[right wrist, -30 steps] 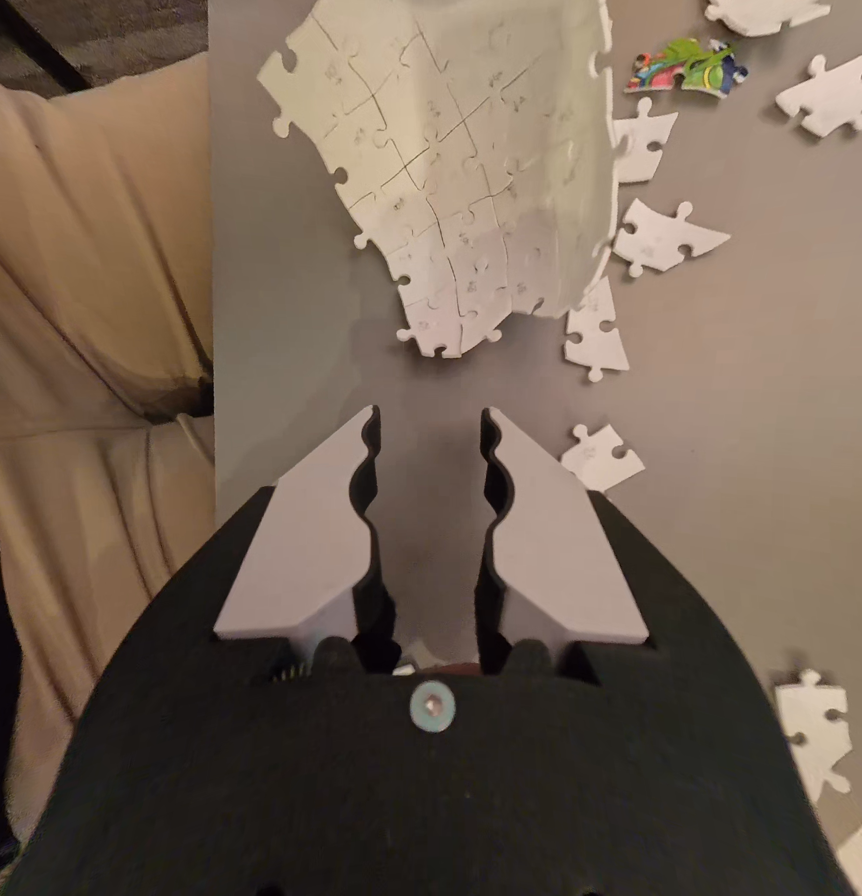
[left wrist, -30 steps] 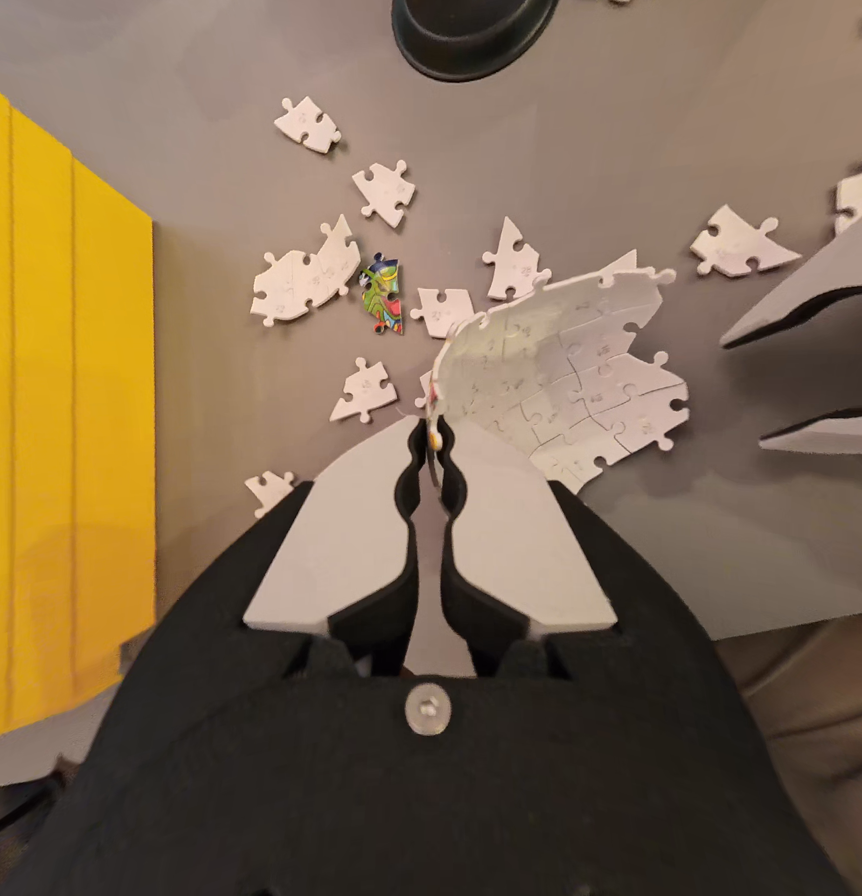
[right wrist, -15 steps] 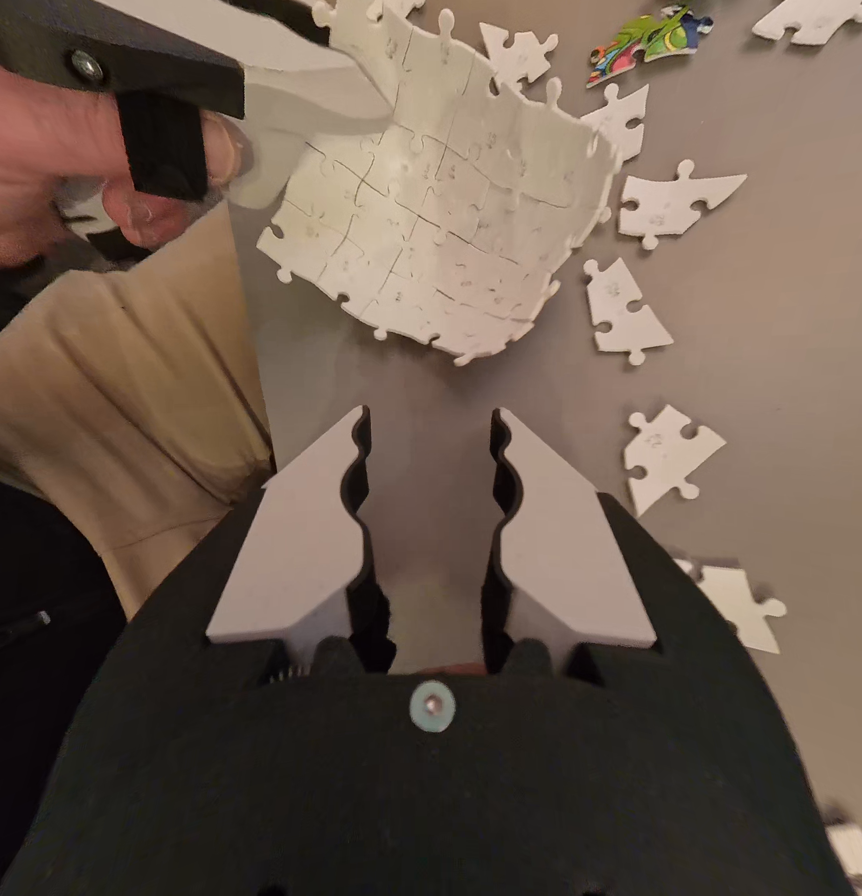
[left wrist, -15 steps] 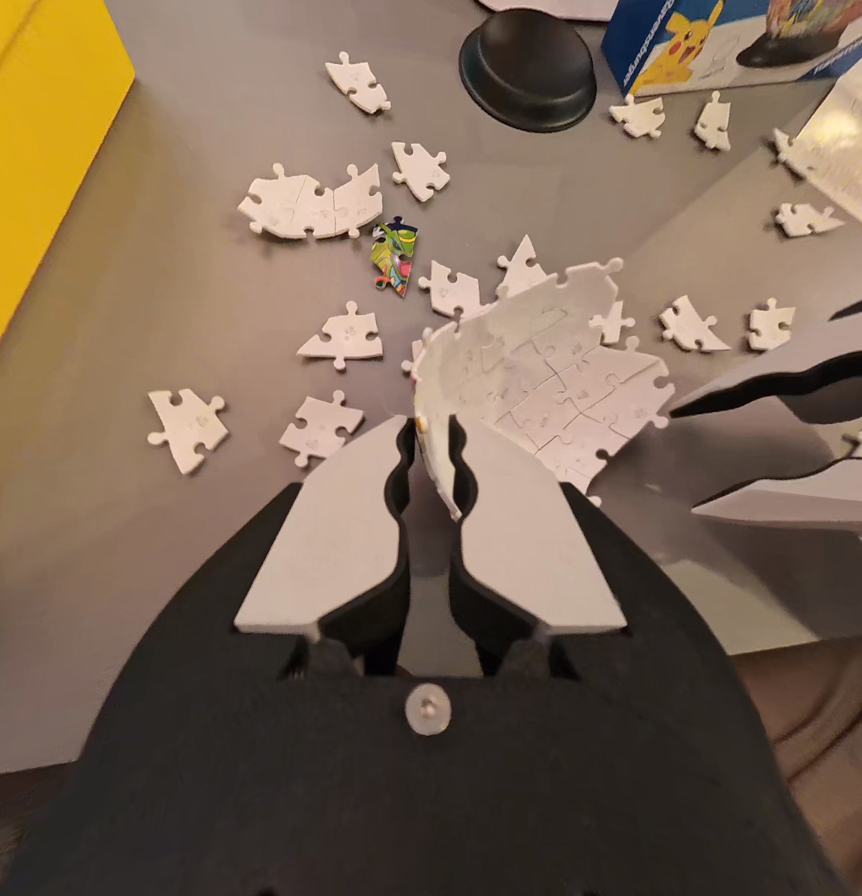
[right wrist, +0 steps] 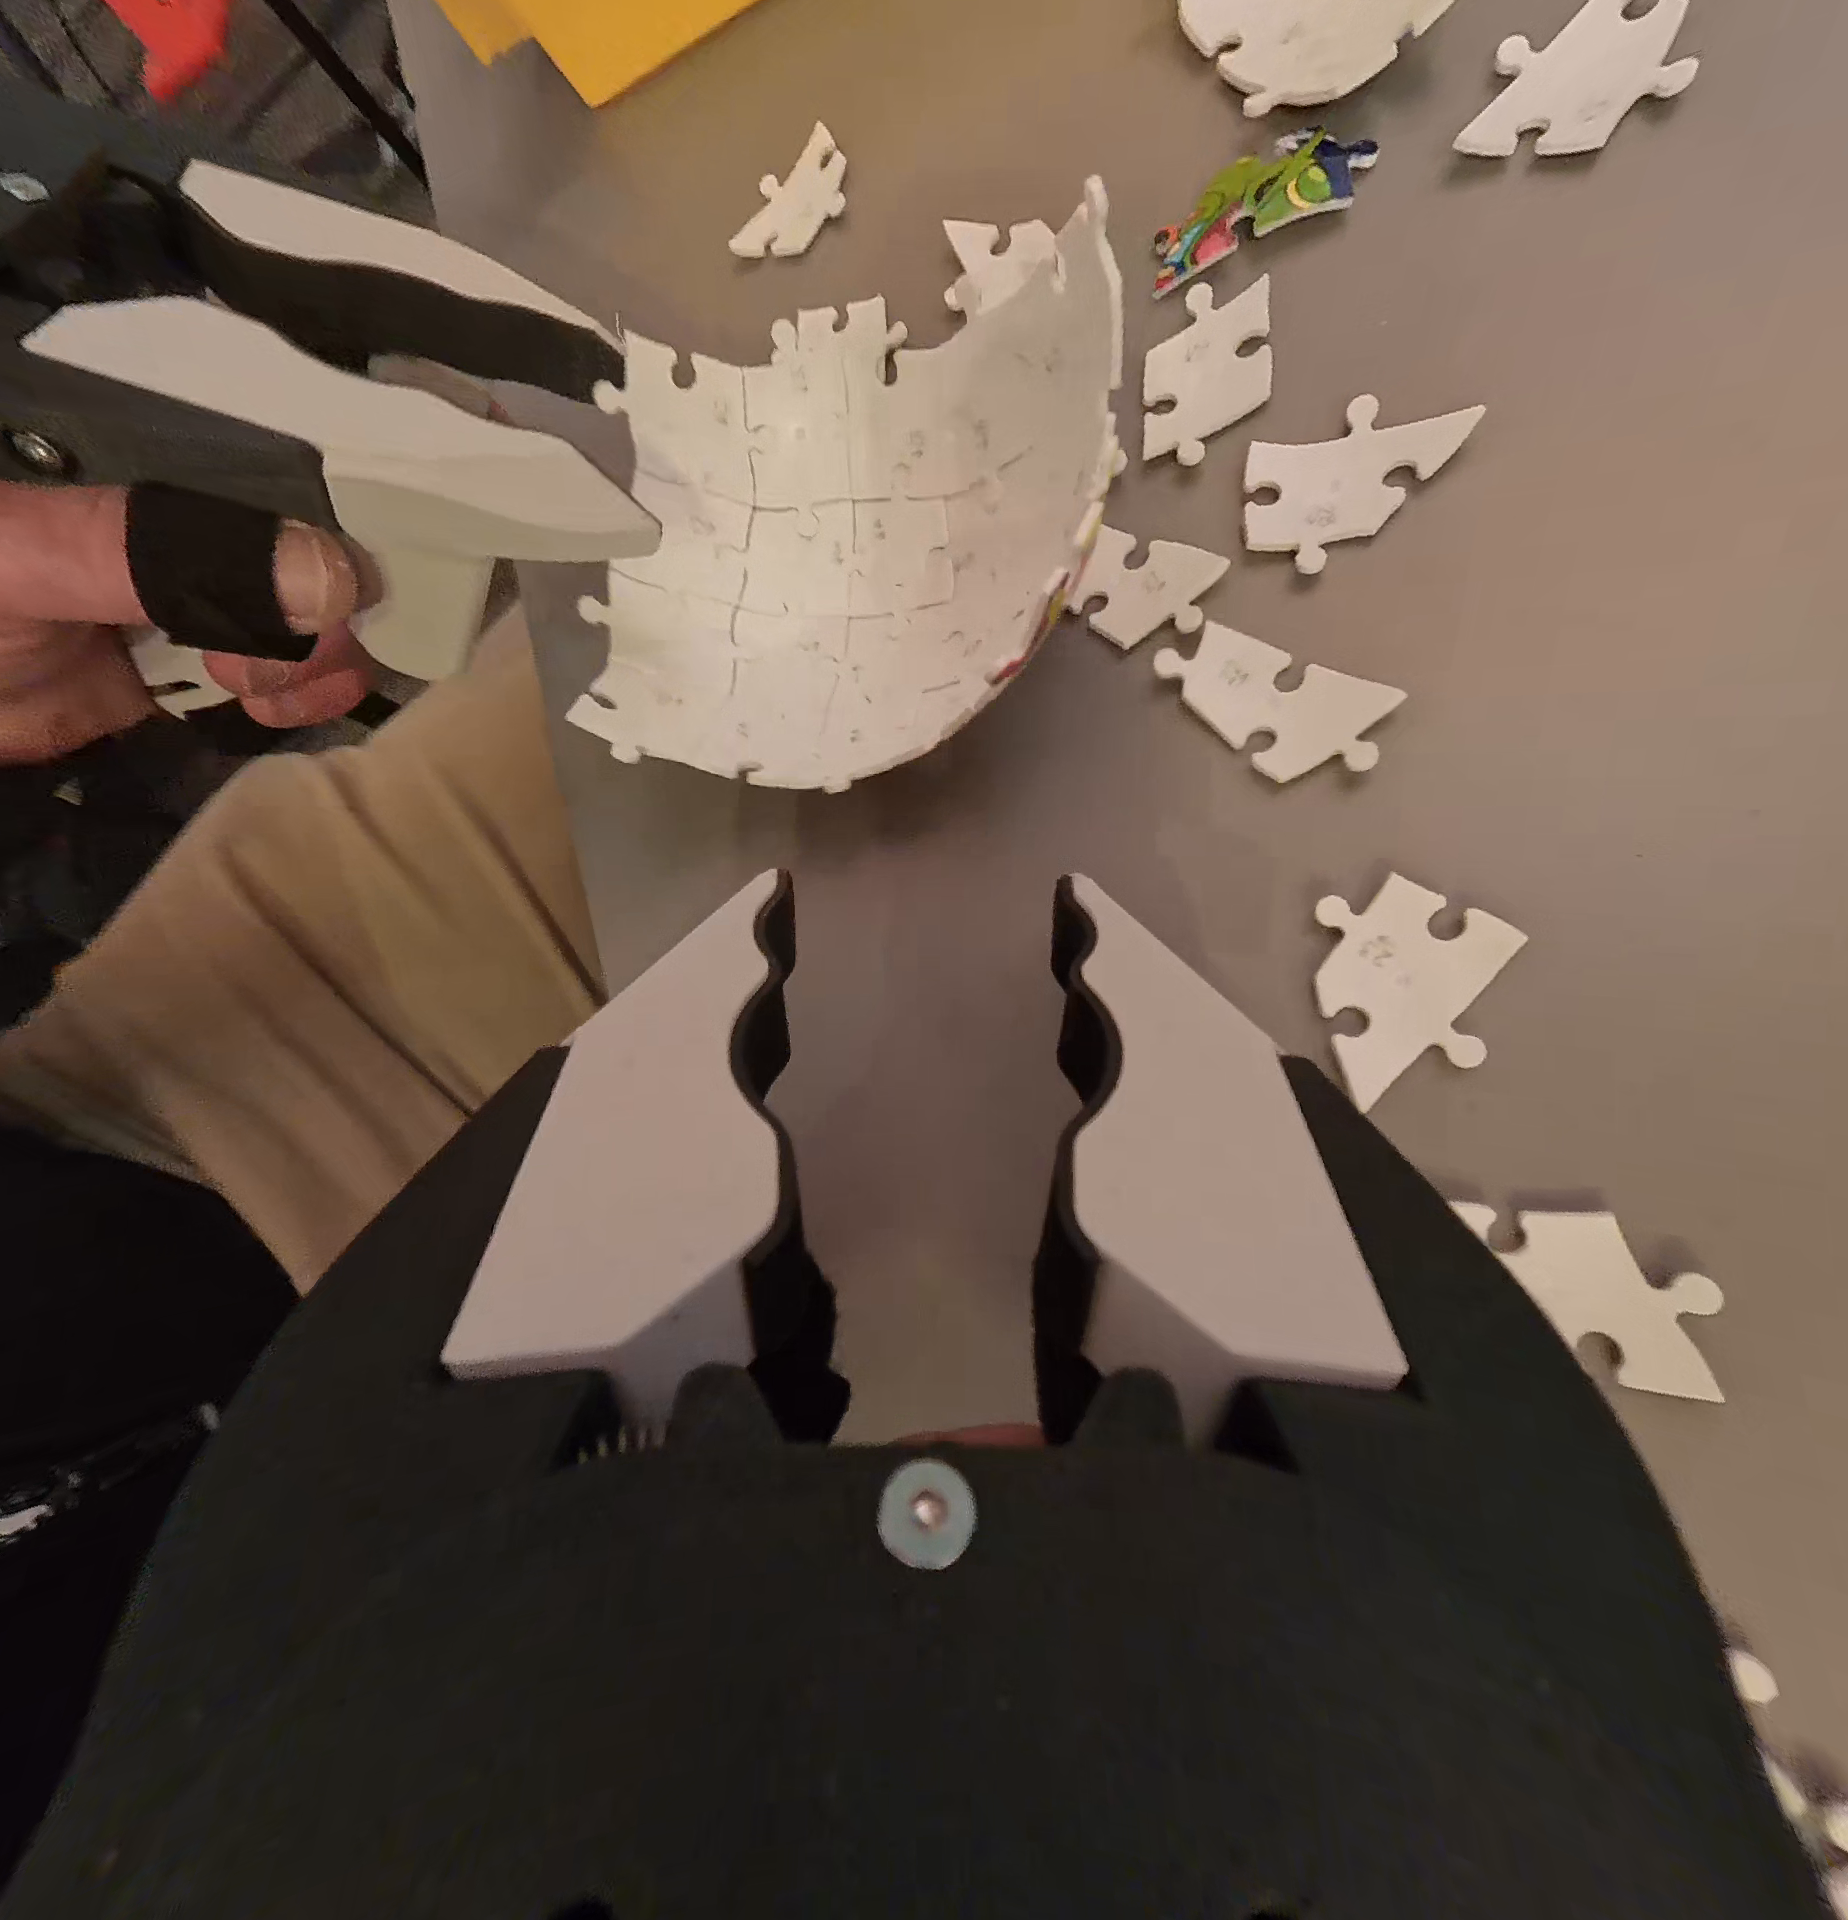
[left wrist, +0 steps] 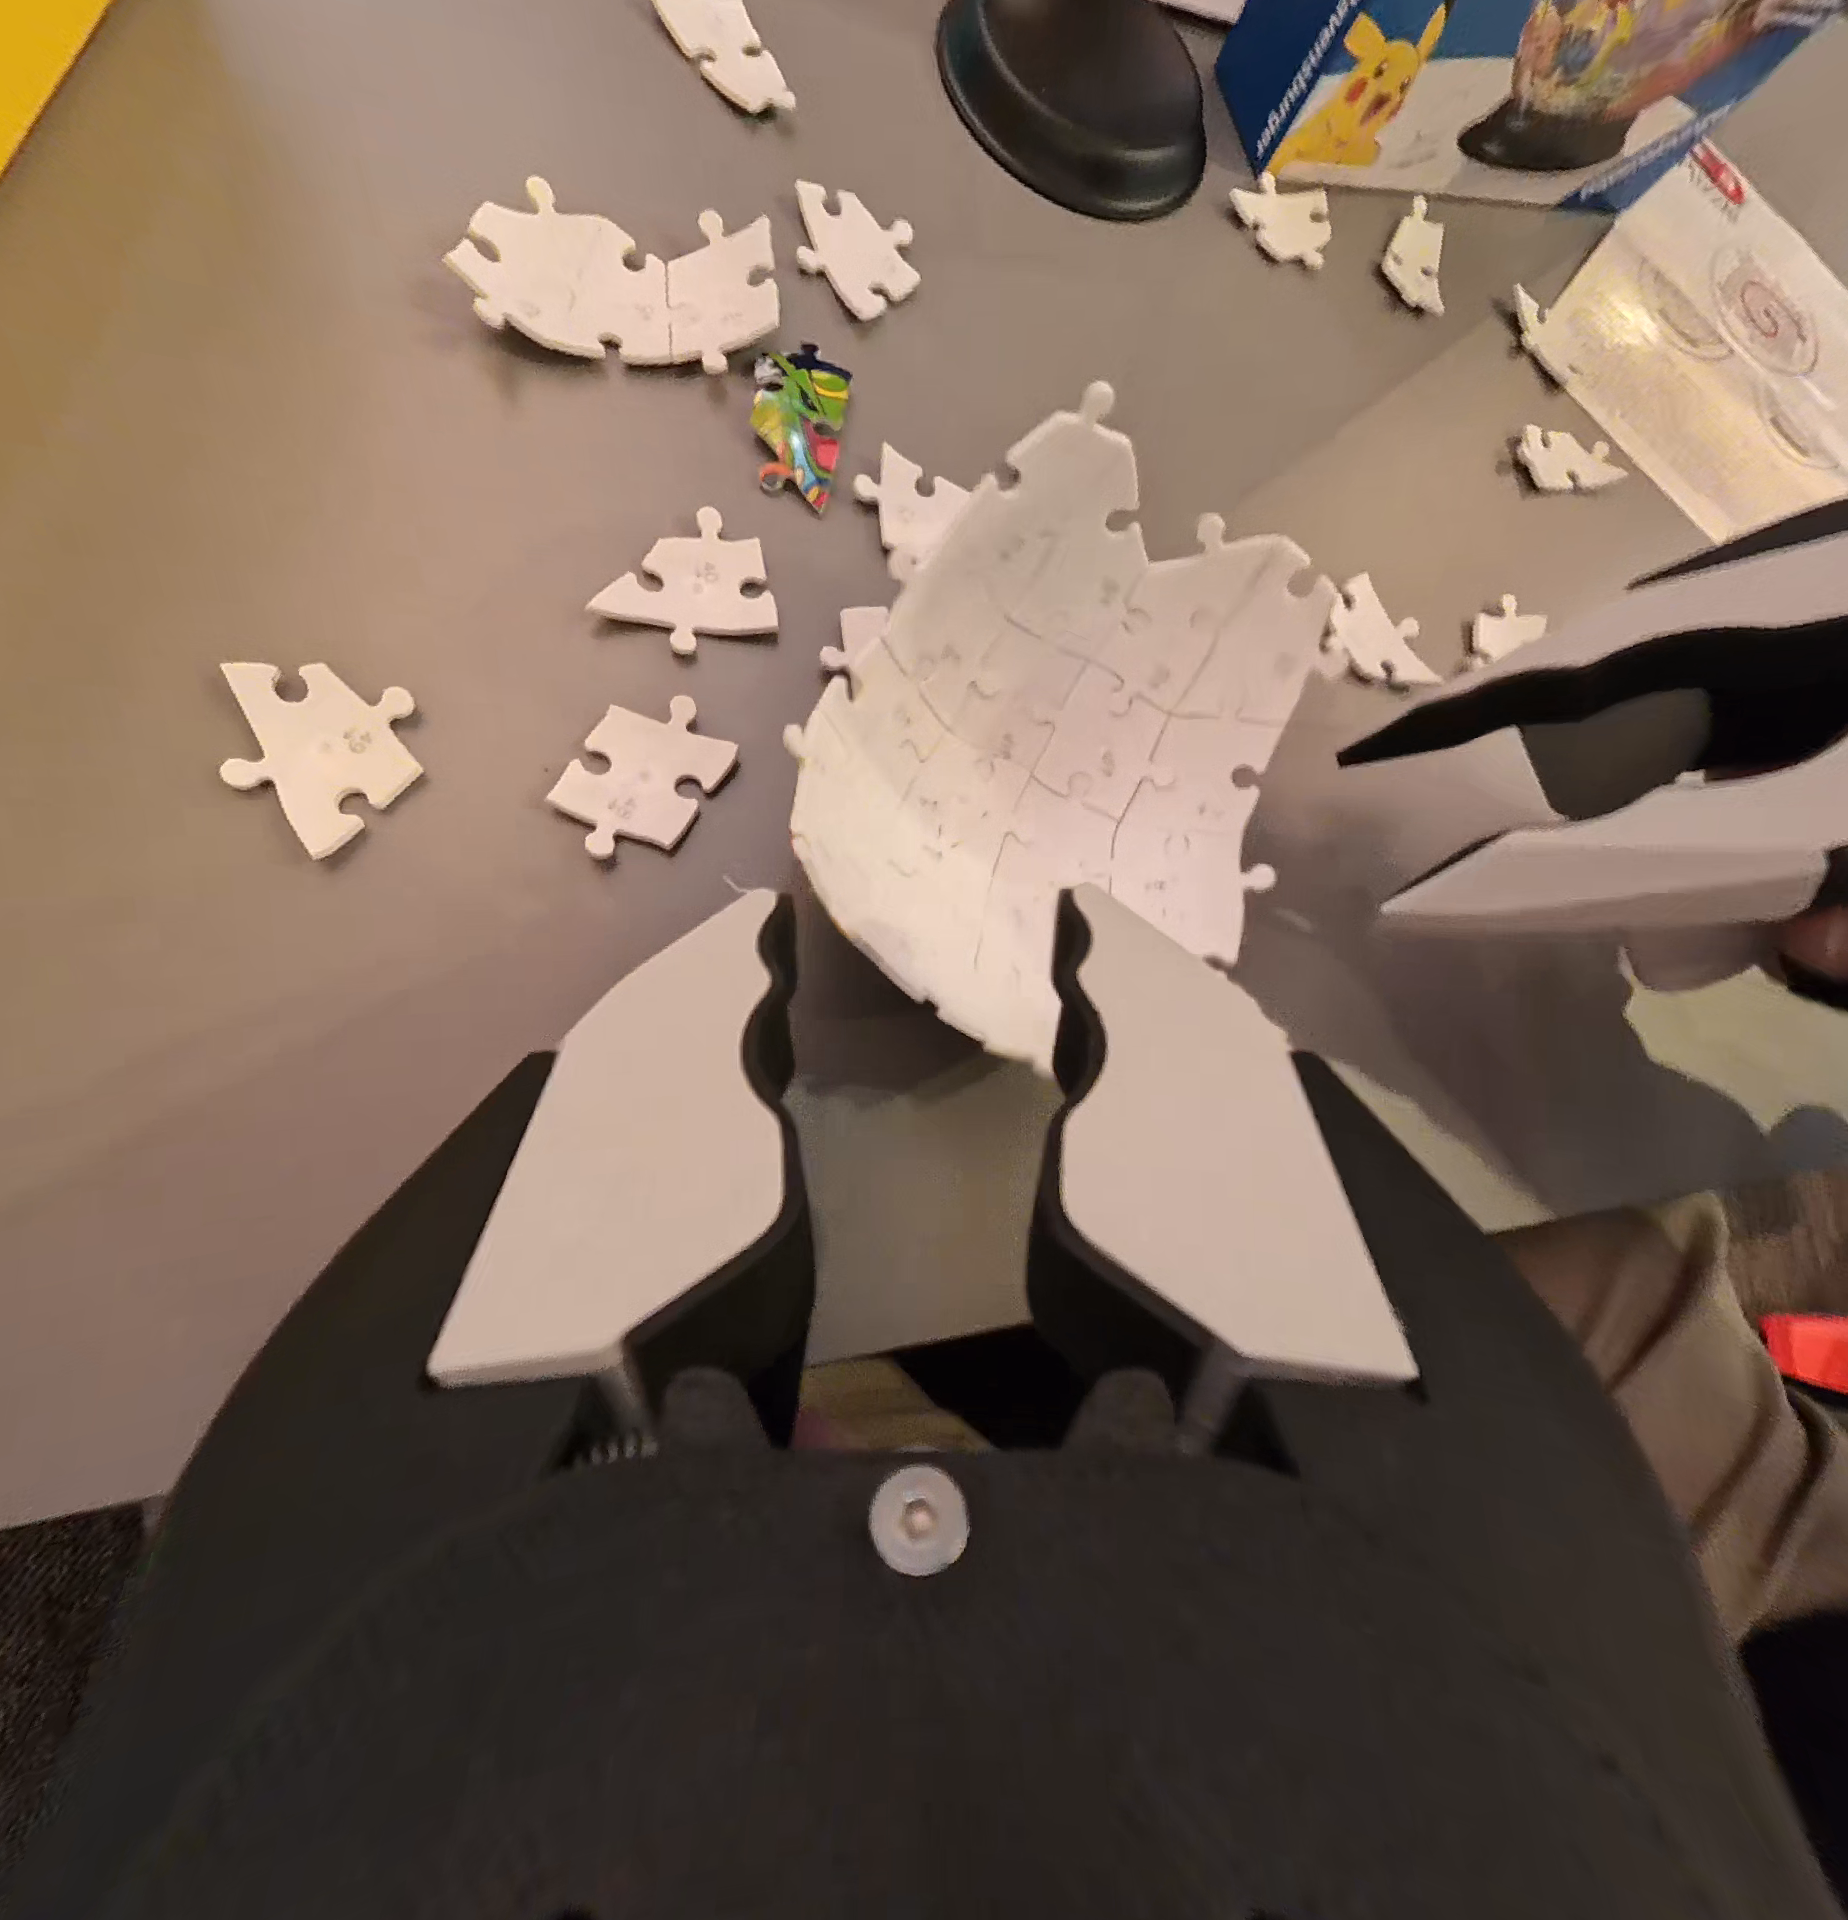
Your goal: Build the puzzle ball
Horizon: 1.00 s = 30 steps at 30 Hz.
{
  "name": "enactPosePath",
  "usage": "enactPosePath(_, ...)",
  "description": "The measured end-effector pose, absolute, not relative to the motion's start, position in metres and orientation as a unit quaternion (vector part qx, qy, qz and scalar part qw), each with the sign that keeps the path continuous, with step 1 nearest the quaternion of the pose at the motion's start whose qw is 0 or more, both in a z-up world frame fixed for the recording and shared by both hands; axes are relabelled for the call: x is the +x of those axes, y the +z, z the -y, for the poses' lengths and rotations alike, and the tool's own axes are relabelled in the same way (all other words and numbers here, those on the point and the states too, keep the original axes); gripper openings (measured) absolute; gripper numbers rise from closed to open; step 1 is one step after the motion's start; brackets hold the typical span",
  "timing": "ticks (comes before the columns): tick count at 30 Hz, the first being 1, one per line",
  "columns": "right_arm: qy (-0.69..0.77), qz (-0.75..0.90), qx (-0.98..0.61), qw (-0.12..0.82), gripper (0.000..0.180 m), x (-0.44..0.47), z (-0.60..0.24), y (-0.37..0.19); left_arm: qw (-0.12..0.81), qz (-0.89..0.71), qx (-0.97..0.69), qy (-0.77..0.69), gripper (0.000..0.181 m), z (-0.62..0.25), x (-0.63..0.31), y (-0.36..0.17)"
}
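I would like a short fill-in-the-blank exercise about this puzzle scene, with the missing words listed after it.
1. The jaws of the left gripper are ____, with the curved white shell of joined puzzle pieces just ahead of them.
2. The right gripper holds ____ between its fingers.
3. Among the loose white pieces, one piece lies with its ____ printed side up.
4. The round stand near the blue puzzle box is ____ in colour.

Missing words: open; nothing; colourful; black
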State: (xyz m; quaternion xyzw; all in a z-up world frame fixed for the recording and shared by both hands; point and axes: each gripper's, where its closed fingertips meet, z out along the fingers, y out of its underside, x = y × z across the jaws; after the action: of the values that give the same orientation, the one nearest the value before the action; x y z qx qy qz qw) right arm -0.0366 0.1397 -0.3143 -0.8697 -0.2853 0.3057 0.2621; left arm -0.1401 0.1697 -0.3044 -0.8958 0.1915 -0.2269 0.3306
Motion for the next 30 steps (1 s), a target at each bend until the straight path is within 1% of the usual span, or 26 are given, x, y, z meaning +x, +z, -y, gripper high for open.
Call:
enactPosePath(3, 0.323, 0.272, -0.867, 0.263, 0.048, -0.037, -0.141, -0.311, 0.329, -0.215, -0.892, -0.223, 0.053, -0.169, -0.15, -0.296)
enactPosePath(5, 0.326, 0.268, -0.868, 0.263, 0.048, -0.036, -0.142, -0.311, 0.33, -0.227, -0.887, -0.228, 0.053, -0.173, -0.157, -0.284)
enactPosePath(8, 0.329, 0.26, -0.867, 0.267, 0.048, -0.036, -0.146, -0.309, 0.356, -0.27, -0.868, -0.215, 0.047, -0.193, -0.158, -0.261)
enactPosePath(12, 0.329, 0.256, -0.869, 0.268, 0.047, -0.035, -0.147, -0.309, 0.343, -0.367, -0.841, -0.201, 0.043, -0.215, -0.137, -0.244)
enactPosePath(17, 0.33, 0.248, -0.868, 0.276, 0.046, -0.027, -0.149, -0.307, 0.287, -0.492, -0.798, -0.196, 0.048, -0.229, -0.105, -0.268)
enactPosePath(22, 0.325, 0.236, -0.873, 0.277, 0.045, -0.01, -0.147, -0.31, 0.246, -0.55, -0.776, -0.185, 0.05, -0.239, -0.092, -0.297)
enactPosePath(24, 0.33, 0.227, -0.872, 0.28, 0.044, -0.004, -0.147, -0.308, 0.236, -0.562, -0.765, -0.207, 0.048, -0.237, -0.084, -0.301)
enactPosePath(28, 0.329, 0.221, -0.873, 0.284, 0.044, 0.005, -0.144, -0.306, 0.216, -0.586, -0.754, -0.205, 0.035, -0.237, -0.081, -0.314)
enactPosePath(30, 0.327, 0.217, -0.873, 0.289, 0.044, 0.01, -0.144, -0.305, 0.211, -0.59, -0.751, -0.21, 0.025, -0.236, -0.081, -0.318)
